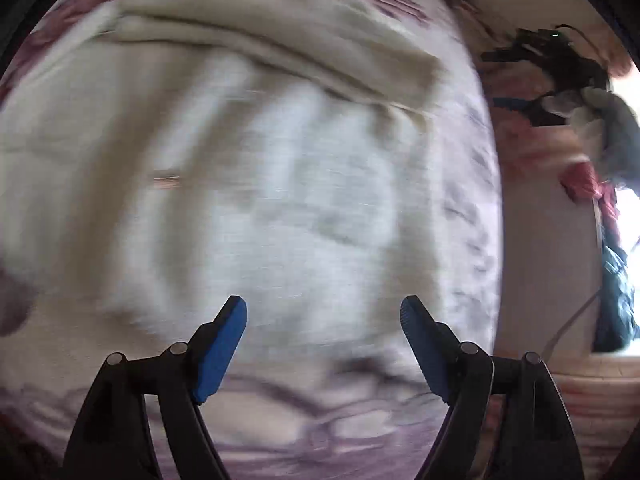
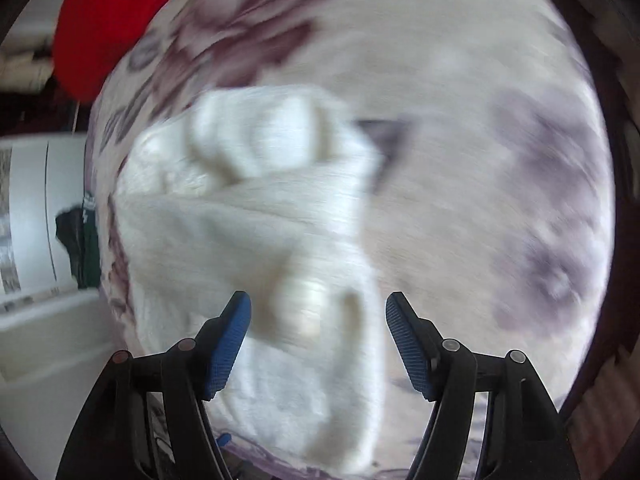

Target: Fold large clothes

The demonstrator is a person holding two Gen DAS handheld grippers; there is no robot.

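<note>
Floral bedding in cream with purple-maroon blooms covers the bed point(image 1: 460, 184) that fills both views, and everything is smeared by motion blur. On it lies the cream garment point(image 1: 248, 184), a large pale piece of clothing spread wide in the left wrist view, with a thick folded band running across its far edge. In the right wrist view the same cream garment point(image 2: 256, 240) shows as a bunched, rumpled heap running from the middle of the picture down toward the camera. The left claw point(image 1: 324, 320) hangs above the flat middle of the cloth, its blue-padded fingers point(image 1: 224, 348) spread wide and holding nothing. The right claw point(image 2: 318, 316) is likewise spread wide and empty, with a raised fold of the garment lying between its fingers; whether the pads touch the cloth cannot be told through the blur. Beyond the bed's edge, a red cloth point(image 2: 108, 20) sits at the upper left of the right view, and a dark tangle of clothes point(image 1: 560, 80) lies off to the right of the left view.
</note>
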